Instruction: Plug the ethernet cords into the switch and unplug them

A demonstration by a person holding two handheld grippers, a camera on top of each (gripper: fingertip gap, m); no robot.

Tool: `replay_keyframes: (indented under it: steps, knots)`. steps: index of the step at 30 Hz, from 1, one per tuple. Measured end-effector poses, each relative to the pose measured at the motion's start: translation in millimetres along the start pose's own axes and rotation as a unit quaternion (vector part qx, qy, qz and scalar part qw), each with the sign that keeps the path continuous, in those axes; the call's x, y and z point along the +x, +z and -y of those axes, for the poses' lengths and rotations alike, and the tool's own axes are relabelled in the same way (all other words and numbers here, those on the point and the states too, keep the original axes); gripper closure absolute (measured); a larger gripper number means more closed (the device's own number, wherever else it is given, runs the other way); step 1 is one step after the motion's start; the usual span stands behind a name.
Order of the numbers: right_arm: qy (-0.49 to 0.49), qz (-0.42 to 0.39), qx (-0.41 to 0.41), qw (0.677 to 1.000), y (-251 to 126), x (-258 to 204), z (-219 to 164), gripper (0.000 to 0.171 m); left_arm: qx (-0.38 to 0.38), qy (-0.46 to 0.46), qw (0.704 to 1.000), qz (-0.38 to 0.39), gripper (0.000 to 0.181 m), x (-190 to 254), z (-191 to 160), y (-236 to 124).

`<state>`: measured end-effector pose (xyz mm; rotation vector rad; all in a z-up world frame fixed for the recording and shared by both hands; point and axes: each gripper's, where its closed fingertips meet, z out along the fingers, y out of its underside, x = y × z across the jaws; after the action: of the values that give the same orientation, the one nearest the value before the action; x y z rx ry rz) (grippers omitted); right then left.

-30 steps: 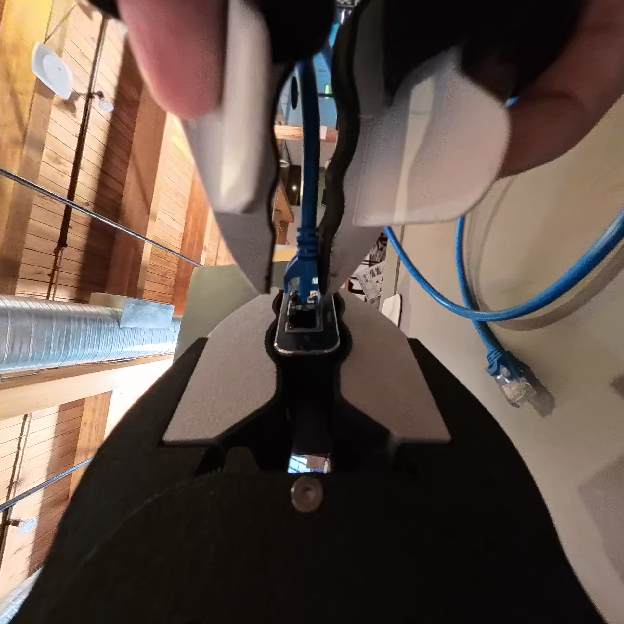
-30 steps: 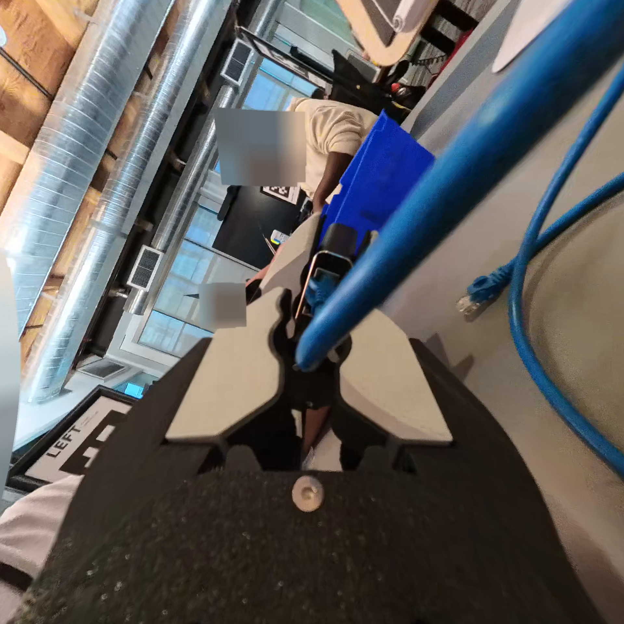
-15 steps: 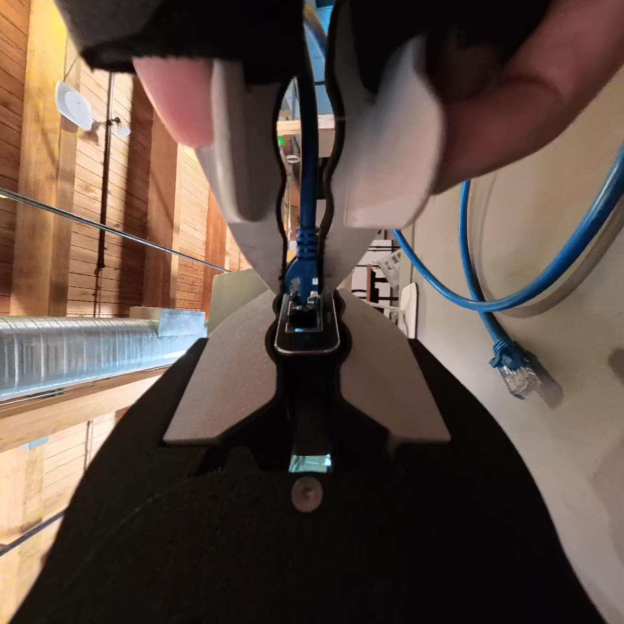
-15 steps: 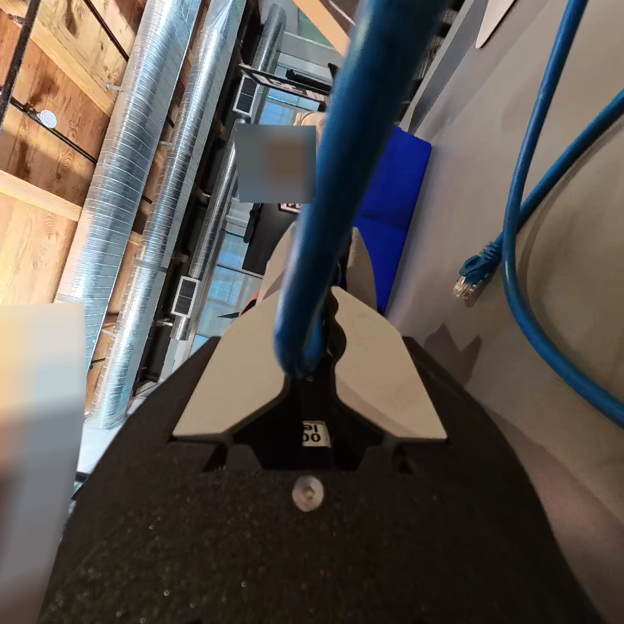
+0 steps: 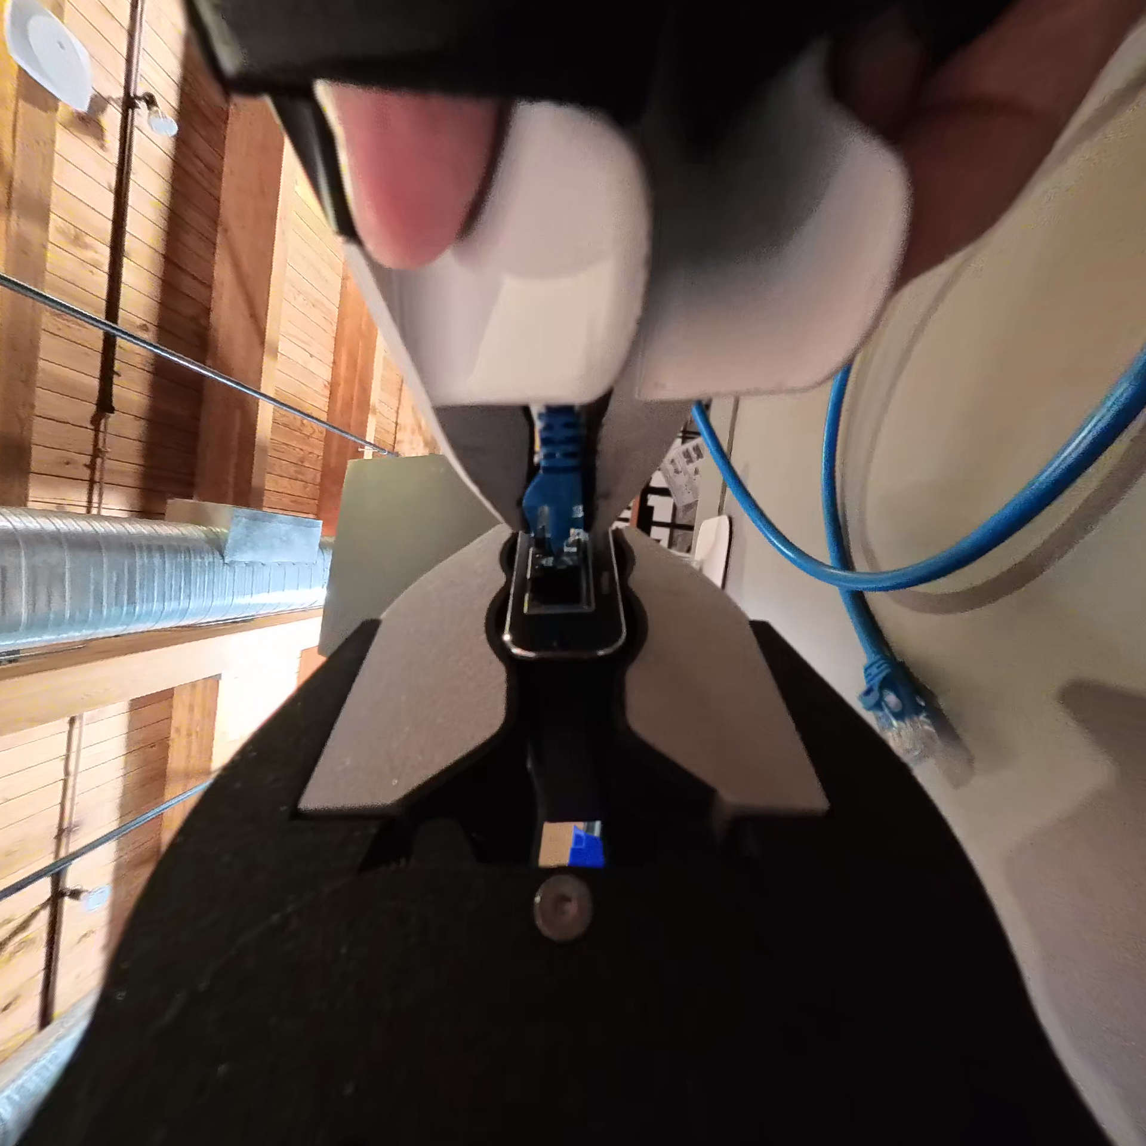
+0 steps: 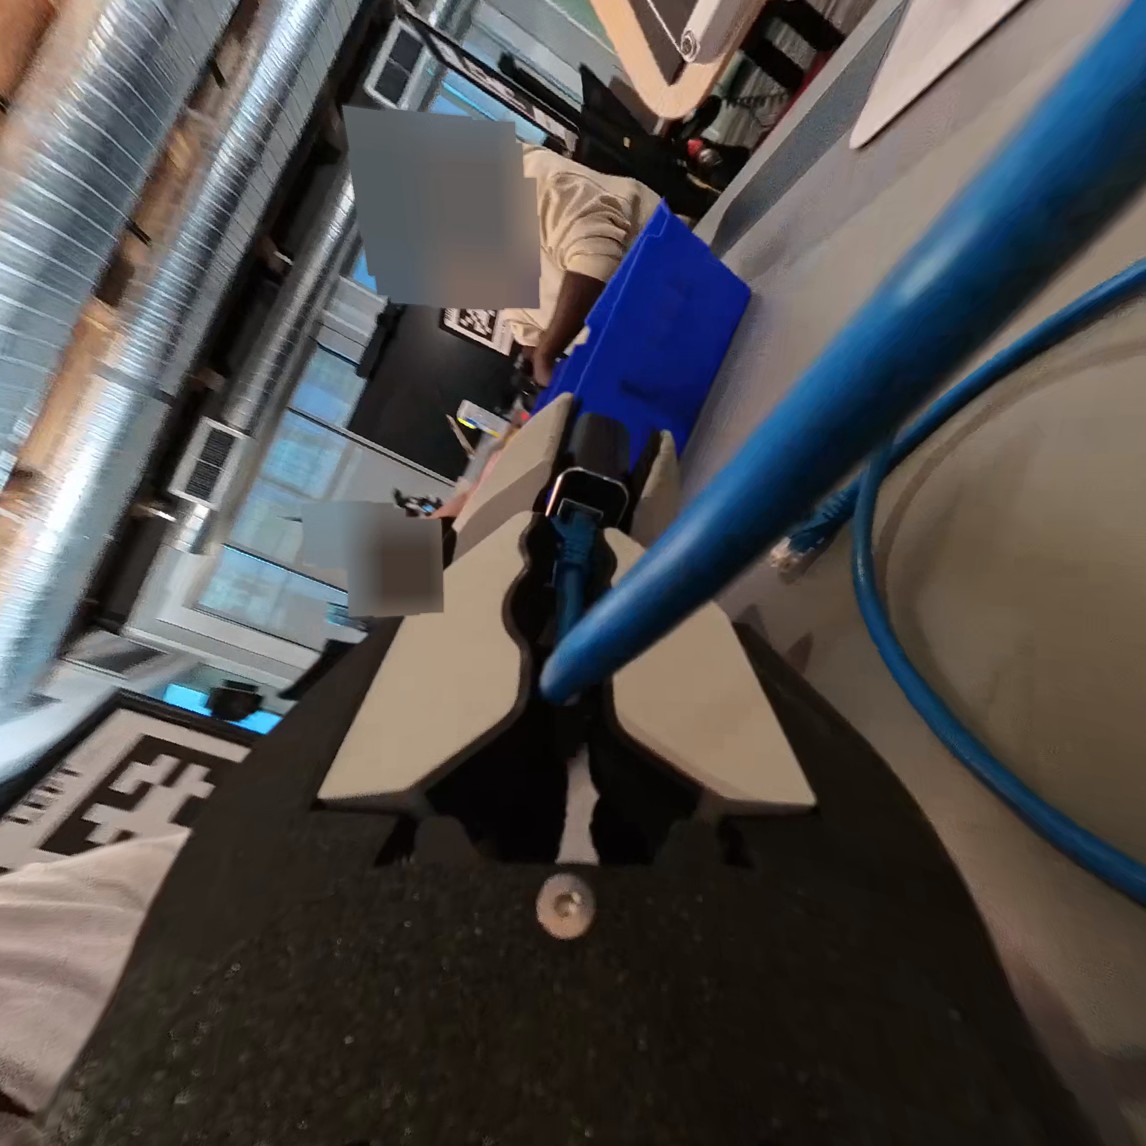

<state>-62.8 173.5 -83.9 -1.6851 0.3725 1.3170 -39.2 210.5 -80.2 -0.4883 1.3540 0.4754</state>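
Observation:
My left gripper [image 5: 563, 558] is shut on the small black switch [image 5: 561, 632], a silver-rimmed block with a dark port facing outward. My right gripper [image 5: 556, 518] comes in from above, shut on the blue ethernet cord just behind its plug [image 5: 555, 496]. The plug's tip sits in the mouth of the port; how deep is hidden. In the right wrist view my right gripper [image 6: 567, 546] pinches the cord [image 6: 569, 561], the switch [image 6: 589, 493] lies just beyond, and the left gripper [image 6: 592, 477] clamps it. The cord's slack [image 6: 868, 397] arcs up to the right.
A second blue cord [image 5: 930, 570] loops on the grey table [image 5: 1023, 868], its loose plug [image 5: 893, 713] lying flat; it also shows in the right wrist view [image 6: 806, 539]. A blue bin [image 6: 651, 347] and a person in a beige sleeve [image 6: 583, 217] are behind. Left tips to right tips: about 4 cm.
The right gripper has come closer to the left one and now fills the top of the left view. The cord's slack swung upright and back to the right. The plug stays at the port.

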Motion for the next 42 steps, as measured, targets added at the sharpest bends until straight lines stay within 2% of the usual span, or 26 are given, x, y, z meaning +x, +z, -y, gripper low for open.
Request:
replay_keyframes:
  steps: [3,9,11,13,15,17,19,21,23,25,27,28,30,32,34,36,37,38,40,42]
  knots:
    - [-0.019,-0.005,-0.009,1.0,-2,-6,1,0.158,0.004,-0.002,1.0,0.011,0.153,-7,2,-1]
    - [0.068,0.028,0.02,0.997,-6,-8,-2,0.158,0.009,0.028,0.999,0.033,0.153,-9,4,-2]
    - [0.068,0.022,0.024,0.997,-5,-7,-1,0.158,-0.004,0.017,0.999,0.028,0.154,-7,4,-1]
    - [0.007,-0.015,0.009,1.0,-4,-3,1,0.157,-0.004,-0.03,1.0,-0.006,0.155,0,5,-1]
    - [-0.088,-0.07,-0.021,0.993,-6,1,3,0.158,0.02,-0.103,0.992,-0.069,0.138,12,11,-2]
    - [-0.188,-0.125,-0.075,0.971,-8,3,8,0.158,0.046,-0.168,0.977,-0.125,0.132,18,17,-7]
    - [-0.293,-0.168,-0.158,0.928,-12,3,12,0.158,0.091,-0.261,0.943,-0.188,0.126,16,25,-16]
    - [-0.374,-0.174,-0.228,0.882,-15,-4,13,0.158,0.126,-0.349,0.896,-0.243,0.124,9,30,-20]
    - [-0.405,-0.181,-0.299,0.845,-20,-7,11,0.158,0.148,-0.425,0.835,-0.316,0.125,12,35,-25]
    - [-0.447,-0.185,-0.36,0.798,-25,-4,8,0.158,0.162,-0.474,0.786,-0.362,0.127,14,35,-29]
    - [-0.474,-0.141,-0.415,0.763,-28,-8,-6,0.157,0.188,-0.508,0.734,-0.41,0.128,14,42,-37]
    - [-0.483,-0.129,-0.421,0.757,-25,-10,-7,0.157,0.202,-0.517,0.709,-0.435,0.143,14,46,-43]
    - [-0.484,-0.121,-0.422,0.757,-19,-12,-6,0.158,0.207,-0.533,0.689,-0.446,0.145,14,45,-44]
    - [-0.489,-0.099,-0.412,0.763,-15,-14,-6,0.157,0.203,-0.556,0.656,-0.468,0.149,13,42,-43]
    - [-0.476,-0.065,-0.369,0.796,-8,-20,-3,0.157,0.209,-0.594,0.601,-0.492,0.152,8,41,-44]
    - [-0.448,-0.015,-0.289,0.846,0,-32,6,0.156,0.234,-0.639,0.536,-0.499,0.154,-6,40,-45]
    - [-0.428,0.004,-0.243,0.87,1,-37,12,0.156,0.238,-0.654,0.514,-0.502,0.155,-10,38,-45]
    - [-0.402,0.02,-0.204,0.892,1,-41,18,0.158,0.238,-0.661,0.504,-0.503,0.156,-10,36,-44]
    - [-0.356,0.047,-0.173,0.917,-3,-41,18,0.151,0.238,-0.666,0.489,-0.511,0.156,-10,34,-45]
    - [-0.355,0.027,-0.182,0.917,-2,-29,12,0.144,0.246,-0.672,0.462,-0.525,0.156,-11,37,-48]
